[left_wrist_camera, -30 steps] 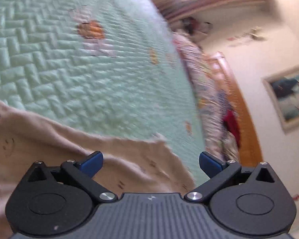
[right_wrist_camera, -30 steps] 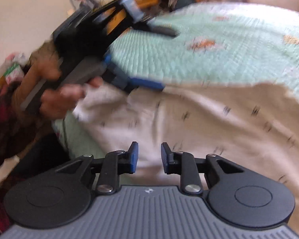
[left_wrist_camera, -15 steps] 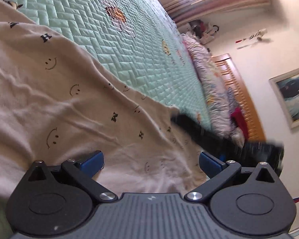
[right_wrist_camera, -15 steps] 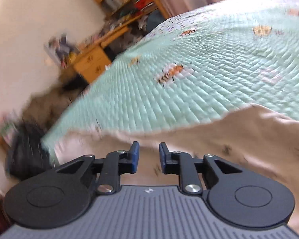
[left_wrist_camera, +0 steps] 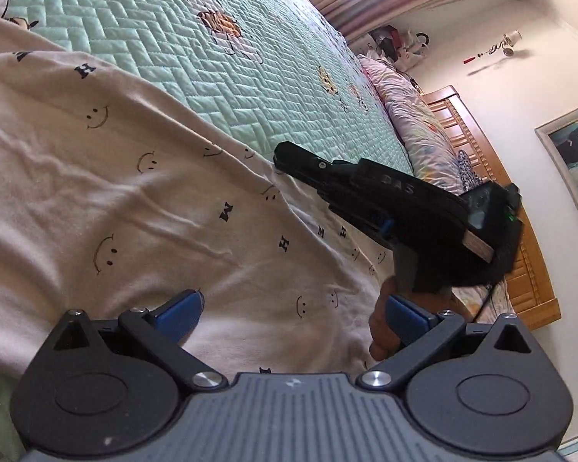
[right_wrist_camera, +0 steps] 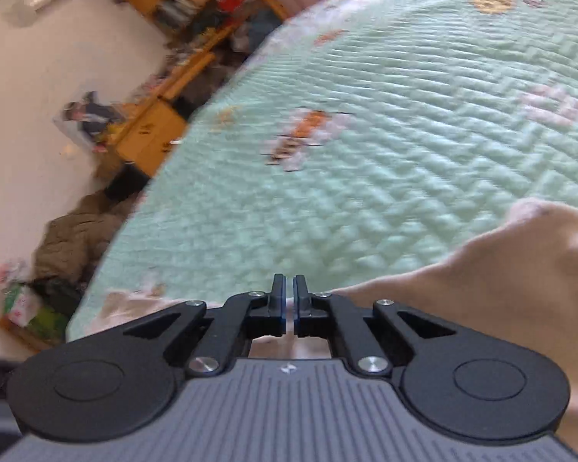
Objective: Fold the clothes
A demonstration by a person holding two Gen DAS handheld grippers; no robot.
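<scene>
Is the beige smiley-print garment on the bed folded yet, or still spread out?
Spread out. The beige garment lies open and wrinkled across the green quilt, a single layer as far as visible, no fold line; its full extent is out of frame.

- My left gripper (left_wrist_camera: 291, 310) is matt black plastic with a ribbed grey housing, shiny metal pivot pins and smooth blue pads (left_wrist_camera: 181, 308).
- My right gripper (right_wrist_camera: 289, 300) has the same matt black plastic and bright metal pins.
- The garment (left_wrist_camera: 135, 200) is soft beige cloth, matt and wrinkled, with printed smiley faces.
- The bedspread (left_wrist_camera: 165, 54) is mint quilted cloth, stitched in a raised herringbone.
- The headboard (left_wrist_camera: 520, 254) is glossy, orange-toned wood.
</scene>
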